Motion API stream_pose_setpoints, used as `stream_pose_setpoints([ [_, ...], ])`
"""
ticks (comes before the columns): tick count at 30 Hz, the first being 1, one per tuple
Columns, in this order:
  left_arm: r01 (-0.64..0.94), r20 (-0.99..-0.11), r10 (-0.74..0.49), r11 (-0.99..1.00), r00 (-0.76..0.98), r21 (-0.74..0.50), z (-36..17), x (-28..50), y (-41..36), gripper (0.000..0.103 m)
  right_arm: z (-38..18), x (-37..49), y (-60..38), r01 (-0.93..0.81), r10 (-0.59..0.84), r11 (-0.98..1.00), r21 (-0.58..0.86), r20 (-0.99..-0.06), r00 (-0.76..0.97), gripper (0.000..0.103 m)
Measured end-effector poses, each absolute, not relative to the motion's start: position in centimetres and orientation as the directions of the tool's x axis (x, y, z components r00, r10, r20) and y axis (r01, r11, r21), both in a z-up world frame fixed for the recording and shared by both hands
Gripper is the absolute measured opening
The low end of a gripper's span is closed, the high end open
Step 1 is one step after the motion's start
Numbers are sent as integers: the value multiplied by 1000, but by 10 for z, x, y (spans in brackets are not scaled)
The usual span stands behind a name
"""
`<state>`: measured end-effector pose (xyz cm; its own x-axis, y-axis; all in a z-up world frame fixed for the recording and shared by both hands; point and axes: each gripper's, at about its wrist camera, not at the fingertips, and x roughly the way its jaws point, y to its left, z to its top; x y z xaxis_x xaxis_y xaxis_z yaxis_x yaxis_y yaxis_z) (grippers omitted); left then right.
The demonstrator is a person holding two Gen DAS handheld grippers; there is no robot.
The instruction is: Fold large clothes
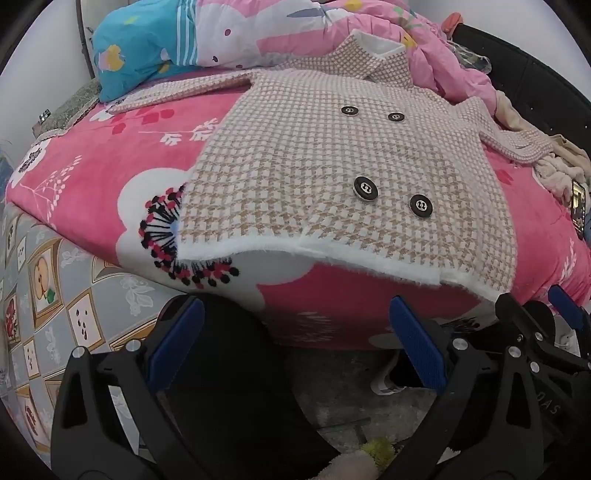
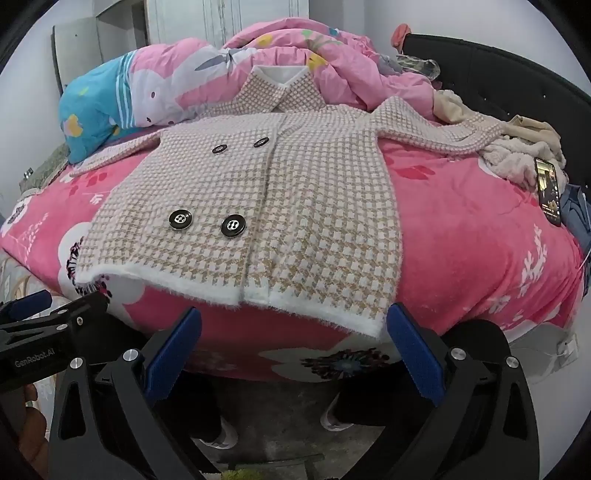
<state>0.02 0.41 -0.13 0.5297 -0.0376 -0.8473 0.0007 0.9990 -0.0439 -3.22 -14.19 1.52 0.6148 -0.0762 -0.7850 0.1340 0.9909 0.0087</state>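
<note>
Houndstooth coat [image 2: 258,206] lies flat, hem at the bed [image 2: 480,258] front edge; both left tongs [image 1: 295,347] and right tongs [image 2: 295,350] gape empty. Uneven grabs could drag it floorward.

Bed with pink floral blanket [image 2: 480,236], black tufted headboard [image 2: 498,66] at right, plain white wall [image 2: 369,18], grey concrete floor [image 2: 288,417].

White lettering reading "GenRobot.AI" is showing on the black body of the left gripper [image 2: 55,306], seen in the right wrist view. Partial letters, seemingly "DAS", are showing on the right gripper [image 1: 535,310]. Nothing else is reading clearly.
</note>
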Motion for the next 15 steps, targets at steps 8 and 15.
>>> stream_pose_setpoints([
  [8,-2,-848,-36,999,529,-43,-2,1,4,97,16,-29,-140,130,-82,992,-2,-783,617,97],
  [15,2,-848,-32,999,530,-37,-2,3,3,97,17,-29,-139,129,-83,992,-4,-783,616,97],
])
